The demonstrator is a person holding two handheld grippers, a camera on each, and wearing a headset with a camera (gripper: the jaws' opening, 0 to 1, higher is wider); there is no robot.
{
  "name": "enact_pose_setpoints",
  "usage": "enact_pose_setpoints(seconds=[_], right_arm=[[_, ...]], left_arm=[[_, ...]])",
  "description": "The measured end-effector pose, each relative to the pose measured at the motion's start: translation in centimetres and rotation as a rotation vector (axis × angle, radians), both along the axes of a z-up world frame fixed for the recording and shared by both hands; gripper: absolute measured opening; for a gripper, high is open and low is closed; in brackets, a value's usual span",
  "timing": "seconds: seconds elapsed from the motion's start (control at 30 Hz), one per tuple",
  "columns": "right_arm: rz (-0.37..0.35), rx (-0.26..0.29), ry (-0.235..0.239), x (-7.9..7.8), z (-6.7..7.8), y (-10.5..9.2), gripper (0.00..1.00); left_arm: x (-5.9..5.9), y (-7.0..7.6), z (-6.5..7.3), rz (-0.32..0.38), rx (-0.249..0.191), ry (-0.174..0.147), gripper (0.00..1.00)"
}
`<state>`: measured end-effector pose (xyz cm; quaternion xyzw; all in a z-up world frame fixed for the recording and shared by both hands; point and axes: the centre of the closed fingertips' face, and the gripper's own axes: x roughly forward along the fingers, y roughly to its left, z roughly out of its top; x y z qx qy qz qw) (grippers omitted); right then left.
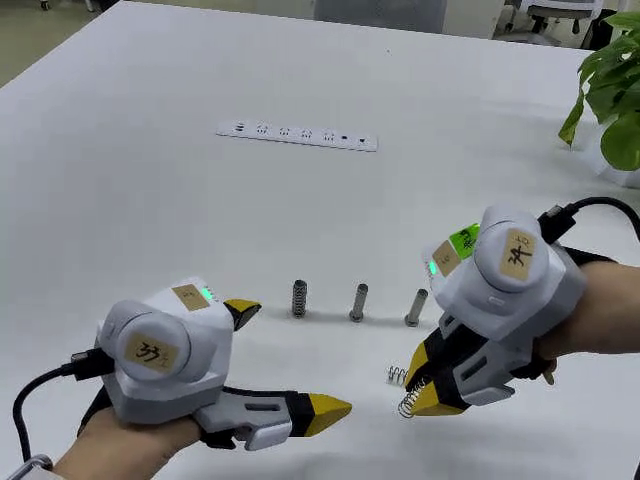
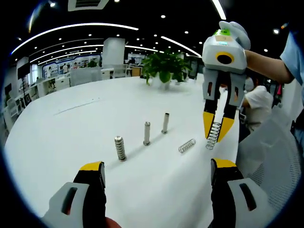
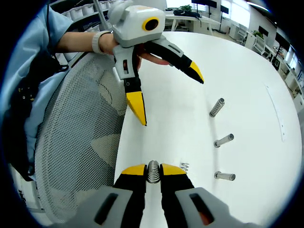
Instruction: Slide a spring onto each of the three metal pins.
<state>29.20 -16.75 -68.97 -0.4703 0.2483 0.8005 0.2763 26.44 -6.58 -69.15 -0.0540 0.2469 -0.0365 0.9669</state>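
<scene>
our right gripper point(image 1: 424, 385) pinches a spring point(image 3: 153, 173) beside the loose spring point(image 1: 397, 376). our left gripper point(image 1: 292, 360) gapes wide, holding nothing.

Head view — high, facing forward and down over the white worktop point(image 1: 150, 200). The left hand-held gripper point(image 1: 293, 358) and right hand-held gripper point(image 1: 422, 385) sit close at its lower edge.
Left gripper view: low over the worktop, roughly level, facing the row of pins point(image 2: 147, 134).
Right gripper view — rolled sideways, tilted down, tight on the spring point(image 3: 153, 172) in its jaws.
All three share the pins.
</scene>
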Motion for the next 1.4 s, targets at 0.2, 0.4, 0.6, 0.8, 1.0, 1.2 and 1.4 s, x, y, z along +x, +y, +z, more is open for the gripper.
enact_pose_setpoints(seconds=[0.2, 0.4, 0.6, 0.8, 1.0, 1.2, 1.4], right_arm=[[0.017, 0.021, -0.036, 1.1, 0.9, 1.3, 0.12], [0.048, 0.052, -0.129, 3.1, 2.2, 3.7, 0.12], [0.065, 0.069, -0.179, 4.2, 3.1, 5.7, 0.12], [0.092, 0.101, -0.233, 5.1, 3.9, 7.8, 0.12], [0.123, 0.112, -0.273, 5.7, 4.1, 9.5, 0.12], [0.155, 0.094, -0.288, 5.8, 4.0, 10.5, 0.12], [0.195, 0.067, -0.309, 5.9, 3.4, 11.0, 0.12]], left_arm=[[-0.1, 0.5, 0.0, 0.022, 0.006, -0.004, 1.00], [-0.1, 1.1, 0.0, 0.038, 0.037, -0.006, 1.00], [0.1, 1.0, 0.2, 0.039, 0.027, -0.016, 1.00], [0.1, 1.2, 0.4, 0.046, 0.037, -0.027, 1.00], [0.2, 1.1, 0.8, 0.052, 0.030, -0.037, 1.00], [0.2, 1.0, 0.9, 0.056, 0.018, -0.040, 1.00], [0.3, 1.4, 0.9, 0.066, 0.005, -0.041, 1.00]])
